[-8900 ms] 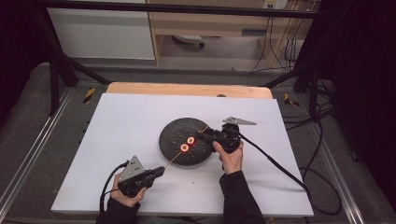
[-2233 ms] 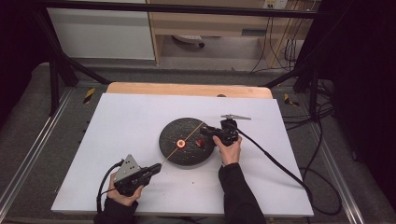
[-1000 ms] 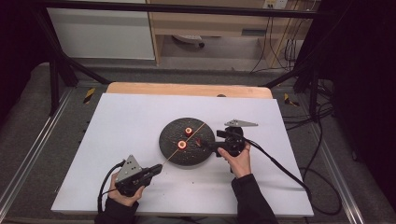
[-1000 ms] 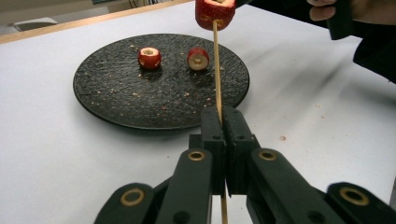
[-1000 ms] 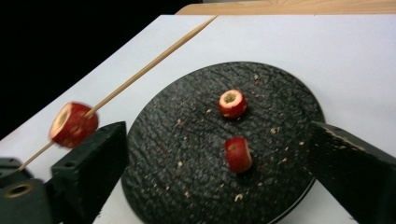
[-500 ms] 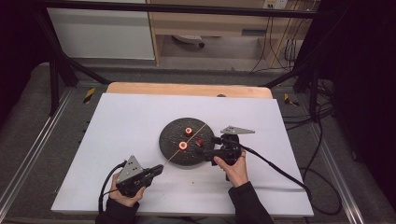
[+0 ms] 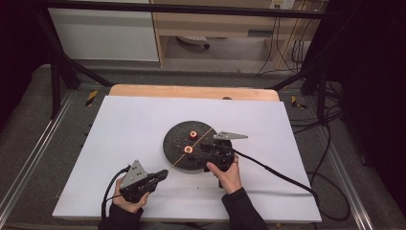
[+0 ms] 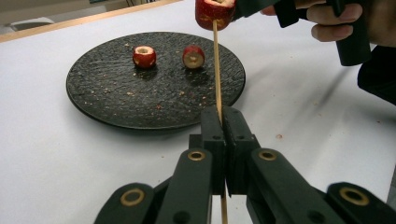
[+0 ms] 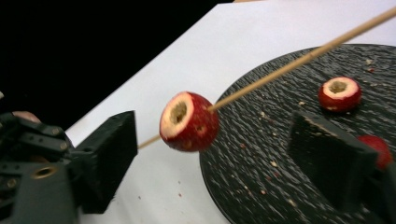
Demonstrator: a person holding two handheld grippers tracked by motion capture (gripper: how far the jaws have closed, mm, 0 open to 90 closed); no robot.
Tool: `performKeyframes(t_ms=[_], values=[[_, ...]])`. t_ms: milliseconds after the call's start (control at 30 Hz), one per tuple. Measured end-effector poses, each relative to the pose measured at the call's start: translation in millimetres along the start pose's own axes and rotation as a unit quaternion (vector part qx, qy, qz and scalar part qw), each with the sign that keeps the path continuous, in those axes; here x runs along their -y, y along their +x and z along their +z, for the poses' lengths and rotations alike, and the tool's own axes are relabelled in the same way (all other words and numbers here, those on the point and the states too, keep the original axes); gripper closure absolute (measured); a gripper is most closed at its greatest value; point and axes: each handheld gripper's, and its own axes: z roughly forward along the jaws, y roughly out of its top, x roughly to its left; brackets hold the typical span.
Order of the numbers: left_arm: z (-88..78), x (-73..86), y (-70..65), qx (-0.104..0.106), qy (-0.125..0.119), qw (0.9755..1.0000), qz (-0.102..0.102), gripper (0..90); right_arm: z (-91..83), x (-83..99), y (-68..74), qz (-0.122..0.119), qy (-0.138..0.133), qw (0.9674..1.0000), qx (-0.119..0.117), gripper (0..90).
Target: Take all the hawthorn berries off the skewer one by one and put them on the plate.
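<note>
A thin wooden skewer slants up over a black round plate. My left gripper is shut on its near end, the jaws clamped flat on the stick. A red cored fruit piece is threaded on the skewer. My right gripper straddles that piece; its jaws have just been closing, and both pads still stand apart from it. From above, the right gripper reaches in from the plate's right side. Two more fruit pieces lie on the plate.
The plate stands mid-table on a white sheet, strewn with fruit crumbs. A cable trails from the right gripper across the sheet to the right. A wooden table edge runs along the back.
The right hand has come down and left from the plate's right side, bringing its jaws around the fruit piece on the skewer. The left hand has stayed put.
</note>
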Motion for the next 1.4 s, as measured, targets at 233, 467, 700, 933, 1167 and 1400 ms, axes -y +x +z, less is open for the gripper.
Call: performKeyframes(t_ms=[233,467,700,933,1167,1400], values=[[0.7,0.3,-0.6,0.001,0.002,1.0000,0.000,88.1,4.0,1.6,-0.1,0.016,-0.018,0.9996,-0.014,31.6],[1.1,0.4,-1.5,0.003,0.002,1.0000,0.001,88.1,9.0,8.0,1.3,0.021,-0.028,0.9993,-0.016,44.3],[1.7,0.7,-1.9,0.003,0.003,1.0000,0.002,88.1,10.3,10.2,1.9,0.026,-0.030,0.9988,-0.030,57.3],[0.4,0.1,-1.8,0.003,0.000,1.0000,0.002,88.2,7.0,6.9,2.6,0.030,-0.030,0.9985,-0.035,61.8],[-1.8,-1.4,-2.0,0.004,-0.007,1.0000,0.002,88.1,-1.6,-4.8,-0.2,0.027,-0.035,0.9988,-0.022,62.0],[-3.1,-2.0,-1.7,0.003,-0.011,0.9999,0.001,88.1,-10.9,-18.9,-7.6,0.027,-0.036,0.9990,-0.004,62.1]])
